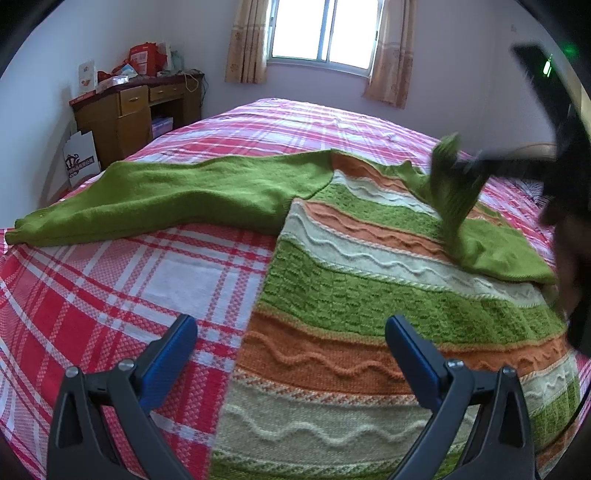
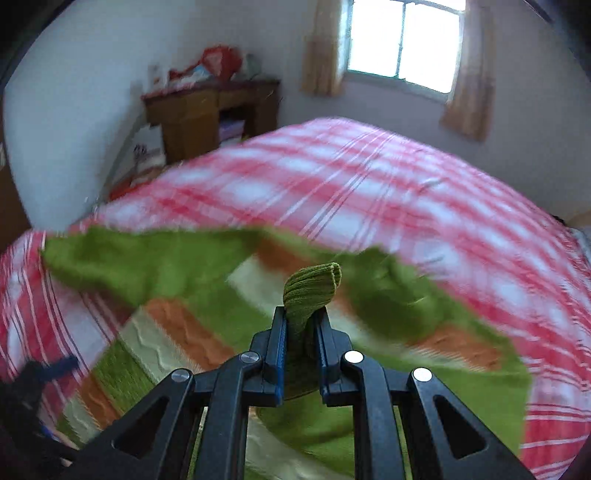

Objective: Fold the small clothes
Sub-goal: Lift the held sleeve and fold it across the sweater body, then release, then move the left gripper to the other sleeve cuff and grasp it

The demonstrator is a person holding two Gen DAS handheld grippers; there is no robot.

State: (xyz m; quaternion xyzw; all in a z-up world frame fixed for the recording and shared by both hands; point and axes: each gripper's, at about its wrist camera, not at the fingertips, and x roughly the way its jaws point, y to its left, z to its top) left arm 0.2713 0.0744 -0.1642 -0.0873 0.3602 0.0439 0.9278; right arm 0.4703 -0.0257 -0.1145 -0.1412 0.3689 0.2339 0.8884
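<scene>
A knitted sweater [image 1: 369, 295] with green, orange and cream stripes lies flat on the bed. Its left green sleeve [image 1: 166, 195] stretches out to the left. My left gripper [image 1: 291, 332] is open and empty, low over the sweater's hem edge. My right gripper [image 2: 302, 321] is shut on the ribbed cuff [image 2: 314, 288] of the right green sleeve and holds it lifted over the sweater's body. In the left wrist view that gripper [image 1: 465, 166] appears blurred at the right with the sleeve [image 1: 454, 192] hanging from it.
The bed has a red and white plaid cover [image 1: 110, 295]. A wooden desk [image 1: 136, 107] with red bags stands at the far left wall. A curtained window [image 1: 321, 33] is behind the bed.
</scene>
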